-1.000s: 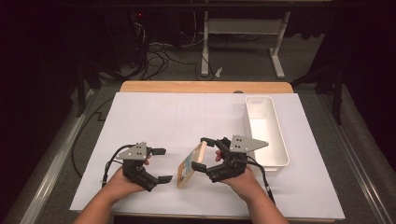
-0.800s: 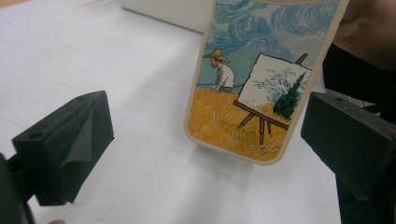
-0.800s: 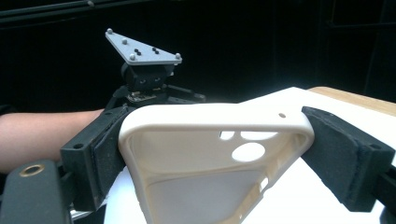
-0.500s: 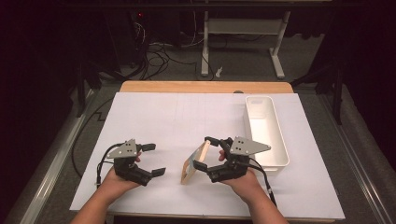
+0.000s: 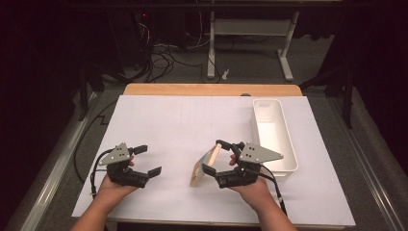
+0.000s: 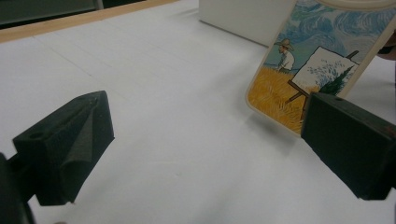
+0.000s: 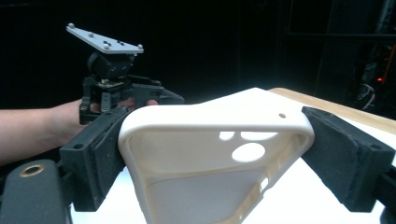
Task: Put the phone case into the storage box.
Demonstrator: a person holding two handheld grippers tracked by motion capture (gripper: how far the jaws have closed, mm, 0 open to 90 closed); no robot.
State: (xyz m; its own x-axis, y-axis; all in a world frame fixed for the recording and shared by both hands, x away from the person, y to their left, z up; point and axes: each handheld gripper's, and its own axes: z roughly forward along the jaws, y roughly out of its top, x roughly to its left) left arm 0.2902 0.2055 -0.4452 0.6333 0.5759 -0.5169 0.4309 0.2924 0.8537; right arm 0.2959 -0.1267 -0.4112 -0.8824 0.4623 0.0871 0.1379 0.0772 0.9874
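A phone case (image 5: 204, 167) stands tilted on edge on the white sheet, and my right gripper (image 5: 214, 157) is shut on its two long sides. In the right gripper view my gripper (image 7: 212, 154) has both pads pressed on the case's cream rim (image 7: 210, 120), and the hollow inside with the camera cut-outs faces the camera. To the case's left, my left gripper (image 5: 150, 160) rests low on the sheet, open and holding nothing. The left gripper view looks between its own spread jaws (image 6: 210, 149) at the case's back (image 6: 308, 70), printed with a painter in a wheat field.
A long white tray (image 5: 290, 144) lies right of my right hand, and its wall (image 6: 243, 16) shows behind the case. The white sheet (image 5: 192, 115) covers the table up to a wooden strip (image 5: 211, 90) at the far edge. Dark floor and cables lie beyond.
My left gripper has drawn back to the left, away from the phone case, still open. The right gripper and the case have barely moved.
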